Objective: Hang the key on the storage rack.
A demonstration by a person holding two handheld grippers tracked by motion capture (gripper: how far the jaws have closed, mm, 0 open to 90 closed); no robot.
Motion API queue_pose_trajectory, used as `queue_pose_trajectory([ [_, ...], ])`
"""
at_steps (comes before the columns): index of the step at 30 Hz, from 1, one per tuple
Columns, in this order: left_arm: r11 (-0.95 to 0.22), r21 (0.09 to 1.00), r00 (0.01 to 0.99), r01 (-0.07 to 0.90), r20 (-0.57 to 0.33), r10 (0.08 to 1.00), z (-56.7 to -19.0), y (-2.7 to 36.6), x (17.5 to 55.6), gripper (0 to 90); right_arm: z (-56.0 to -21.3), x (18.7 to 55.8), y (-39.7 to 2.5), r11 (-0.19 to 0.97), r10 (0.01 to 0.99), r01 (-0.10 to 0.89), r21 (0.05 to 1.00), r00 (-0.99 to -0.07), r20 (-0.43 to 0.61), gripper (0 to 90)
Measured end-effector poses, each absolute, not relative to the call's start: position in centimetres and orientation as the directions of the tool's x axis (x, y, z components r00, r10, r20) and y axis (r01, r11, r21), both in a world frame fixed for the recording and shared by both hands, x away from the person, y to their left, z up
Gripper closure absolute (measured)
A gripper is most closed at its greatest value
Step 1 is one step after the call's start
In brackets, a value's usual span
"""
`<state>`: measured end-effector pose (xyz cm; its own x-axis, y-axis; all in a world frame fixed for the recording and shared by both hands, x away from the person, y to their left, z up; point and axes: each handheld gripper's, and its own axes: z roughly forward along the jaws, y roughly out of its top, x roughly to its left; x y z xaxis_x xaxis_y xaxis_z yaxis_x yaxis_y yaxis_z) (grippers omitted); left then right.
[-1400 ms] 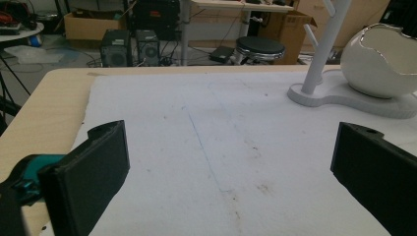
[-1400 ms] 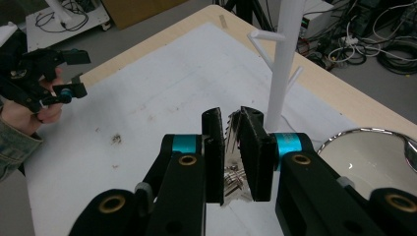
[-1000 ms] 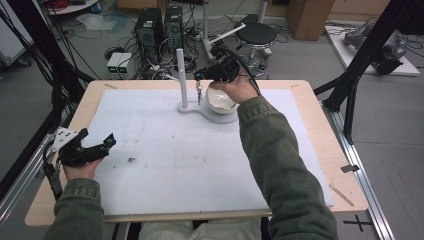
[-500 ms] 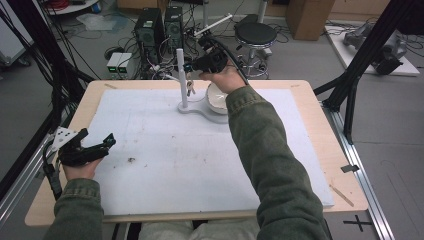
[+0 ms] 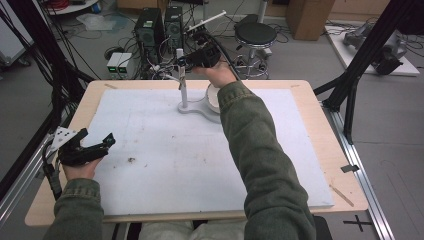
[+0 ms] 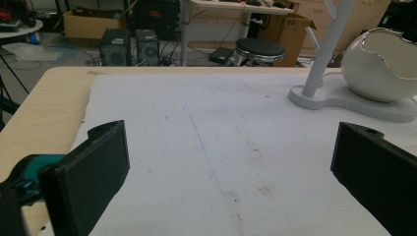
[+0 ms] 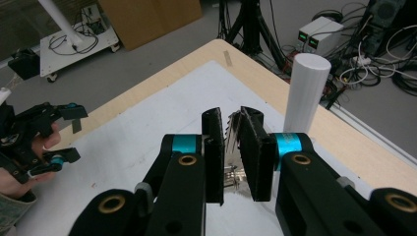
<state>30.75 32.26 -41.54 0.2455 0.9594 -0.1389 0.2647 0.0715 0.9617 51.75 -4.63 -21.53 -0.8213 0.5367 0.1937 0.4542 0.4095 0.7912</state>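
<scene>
A white stand rises at the far middle of the mat, with a post (image 5: 183, 90), side pegs and a white bowl (image 5: 212, 100) on its base (image 5: 195, 109). My right gripper (image 5: 186, 60) is held high beside the post's top, shut on a small silvery toothed metal piece (image 7: 233, 129). In the right gripper view the post (image 7: 307, 93) stands just right of the right gripper (image 7: 231, 147). My left gripper (image 5: 107, 141) rests at the mat's left edge, open and holding nothing. In the left gripper view the left gripper (image 6: 231, 182) faces bare mat, with the bowl (image 6: 381, 69) far right.
A white mat (image 5: 165, 165) covers most of the wooden table (image 5: 325, 150). Computer towers (image 5: 160, 25), cables and a black stool (image 5: 255, 35) stand beyond the far edge. Black frame legs (image 5: 350, 85) flank the right side. The left gripper (image 7: 42, 132) appears far left in the right gripper view.
My right gripper has risen from the bowl and base up to the post's top, carrying the silvery piece. The left gripper has stayed put.
</scene>
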Motion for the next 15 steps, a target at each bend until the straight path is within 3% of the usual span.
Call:
queue_pose_trajectory([
  [15,0.071,0.961,0.246,0.267,-0.139,0.959,-41.5,32.3,30.7,1.7,-22.5,53.2,-4.5,0.349,0.571,0.471,0.810,-0.793,0.215,80.6],
])
